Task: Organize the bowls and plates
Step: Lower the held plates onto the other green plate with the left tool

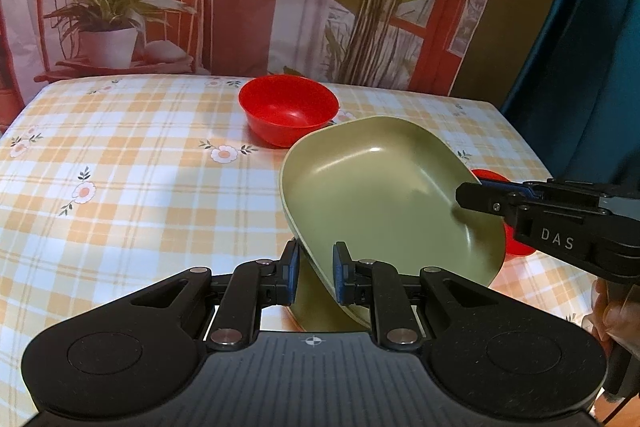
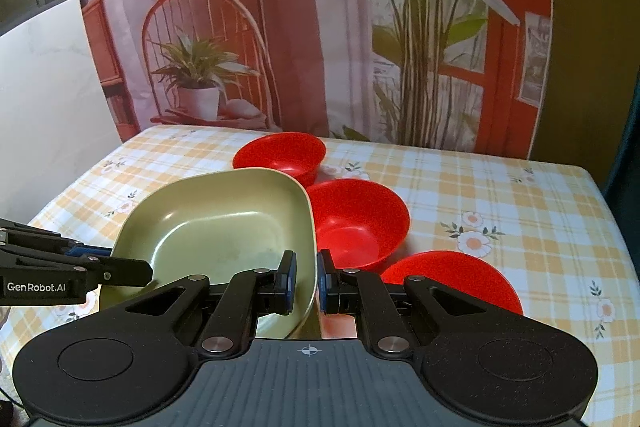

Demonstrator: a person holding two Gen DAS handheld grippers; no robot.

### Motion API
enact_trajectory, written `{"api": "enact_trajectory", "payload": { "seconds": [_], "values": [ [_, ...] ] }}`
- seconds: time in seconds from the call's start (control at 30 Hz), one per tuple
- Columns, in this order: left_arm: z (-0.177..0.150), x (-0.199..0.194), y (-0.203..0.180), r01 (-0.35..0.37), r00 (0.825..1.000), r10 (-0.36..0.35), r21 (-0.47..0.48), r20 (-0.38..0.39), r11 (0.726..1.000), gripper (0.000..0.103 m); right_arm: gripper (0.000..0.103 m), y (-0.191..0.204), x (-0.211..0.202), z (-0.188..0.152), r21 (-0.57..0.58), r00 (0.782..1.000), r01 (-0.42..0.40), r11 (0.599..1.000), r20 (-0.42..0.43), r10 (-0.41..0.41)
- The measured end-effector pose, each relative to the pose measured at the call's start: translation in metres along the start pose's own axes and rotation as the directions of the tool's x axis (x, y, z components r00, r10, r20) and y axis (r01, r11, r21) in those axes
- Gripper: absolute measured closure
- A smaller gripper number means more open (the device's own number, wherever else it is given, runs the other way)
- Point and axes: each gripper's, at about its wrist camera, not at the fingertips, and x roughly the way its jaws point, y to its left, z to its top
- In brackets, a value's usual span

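**A:** Left wrist view, counts?

**B:** One green plate [image 1: 384, 195], squarish with rounded corners, tilted, right of centre. One red bowl [image 1: 288, 109] fully visible above it, upper middle of frame, standing on the checked tablecloth [image 1: 120, 155]. A red sliver [image 1: 518, 247] showed past the plate's right edge; couldn't tell which dish it was from this view.

**A:** Right wrist view?

**B:** Three red dishes in a diagonal from upper centre to lower right: far bowl [image 2: 282, 155], middle bowl [image 2: 360, 223], near one [image 2: 460, 279] shallower, partly hidden behind the gripper. Same green plate [image 2: 224, 227] sat left of centre, its right rim overlapping the middle bowl in frame; contact not clear.

**A:** Grippers?

**B:** Two, both on the plate. Left gripper [image 1: 316, 273] pinched the plate's near rim, one pad under, one pad inside. It also entered the right wrist view from the left edge [image 2: 132, 273], fingers [image 2: 120, 269] on the plate's left rim. Right gripper [image 2: 307, 281] was clamped across the plate's right rim, one pad inside, one outside. In the left wrist view it came in from the right edge [image 1: 470, 197], tip on the plate's right side.

**A:** Background?

**B:** One printed backdrop [image 2: 320, 27] behind the table: chair, potted plant, lamp, window.
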Motion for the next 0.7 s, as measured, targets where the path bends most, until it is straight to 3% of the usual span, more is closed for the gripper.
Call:
{"api": "enact_trajectory", "payload": {
  "seconds": [0.7],
  "values": [
    [-0.033,0.013,-0.004,0.005,0.998,-0.005,0.012,-0.069,1.0,0.082,0.092,0.008,0.009,-0.034,-0.051,0.998,0.037,0.998,-0.058,-0.04]
  ]
}}
